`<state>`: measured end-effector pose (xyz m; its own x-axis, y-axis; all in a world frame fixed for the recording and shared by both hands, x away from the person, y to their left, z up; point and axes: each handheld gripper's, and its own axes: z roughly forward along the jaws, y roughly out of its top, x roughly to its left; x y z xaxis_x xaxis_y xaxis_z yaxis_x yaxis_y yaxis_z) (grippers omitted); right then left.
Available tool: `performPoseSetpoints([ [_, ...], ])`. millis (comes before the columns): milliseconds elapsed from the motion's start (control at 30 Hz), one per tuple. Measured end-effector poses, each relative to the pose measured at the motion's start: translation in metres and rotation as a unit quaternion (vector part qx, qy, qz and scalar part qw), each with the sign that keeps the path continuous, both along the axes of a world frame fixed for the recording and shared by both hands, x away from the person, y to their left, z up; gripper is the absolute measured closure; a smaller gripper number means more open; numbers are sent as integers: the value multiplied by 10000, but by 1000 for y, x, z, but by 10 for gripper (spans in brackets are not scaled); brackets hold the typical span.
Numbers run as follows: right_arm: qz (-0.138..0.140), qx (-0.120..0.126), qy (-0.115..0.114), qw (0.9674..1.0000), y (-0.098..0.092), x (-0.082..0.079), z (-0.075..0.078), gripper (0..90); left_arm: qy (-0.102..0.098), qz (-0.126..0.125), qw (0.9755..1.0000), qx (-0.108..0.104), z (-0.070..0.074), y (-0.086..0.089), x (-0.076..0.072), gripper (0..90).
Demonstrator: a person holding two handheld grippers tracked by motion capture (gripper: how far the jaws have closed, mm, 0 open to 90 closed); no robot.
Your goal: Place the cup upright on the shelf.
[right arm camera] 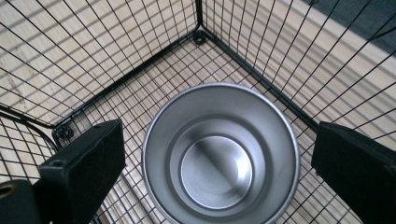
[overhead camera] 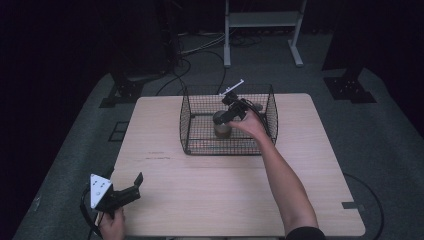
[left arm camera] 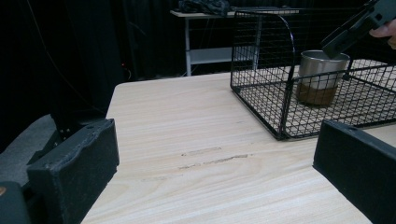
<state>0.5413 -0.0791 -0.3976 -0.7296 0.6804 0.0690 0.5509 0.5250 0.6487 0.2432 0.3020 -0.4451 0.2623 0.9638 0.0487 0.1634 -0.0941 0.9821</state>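
Right gripper (right arm camera: 217,154), jaws spread, straddles upright steel cup (right arm camera: 219,158), shiny and empty.

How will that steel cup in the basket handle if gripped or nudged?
The cup looks like rigid polished metal, so probably slippery against pads. It is empty, so likely light. Standing upright on the basket wire floor, it could tip if pushed high, then roll.

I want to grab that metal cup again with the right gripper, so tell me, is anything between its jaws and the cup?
Nothing visible. The right gripper hangs over the metal cup inside the wire basket, jaws open on either side of the rim with clear gaps. The cup stands upright and empty on the basket floor, and the basket walls stand outside the jaws.
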Motion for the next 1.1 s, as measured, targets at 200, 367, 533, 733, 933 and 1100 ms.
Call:
performPoseSetpoints([
  [200, -11, 260, -126, 9996, -6, -5, 14, 16, -27, 13, 10000, -6, 0, 0, -1, 0],
  [367, -5, 449, -187, 9988, -12, -12, 26, 16, -15, 11, 10000, -16, 0, -1, -1, 0],
  [533, 28, 569, -253, 9981, -16, -19, 34, 16, -2, -8, 10000, 12, 0, -1, -2, 0],
  [733, 39, 658, -255, 9975, -20, -28, 40, 16, 2, -3, 10000, 7, 0, -2, -2, 0],
  [933, 94, 765, -304, 9966, -25, -39, 45, 16, 11, -53, 10000, 38, 0, -3, -2, 0],
  [1100, 93, 799, -344, 9962, -29, -46, 50, 16, -6, -48, 10000, 37, 0, -3, -3, 0],
])
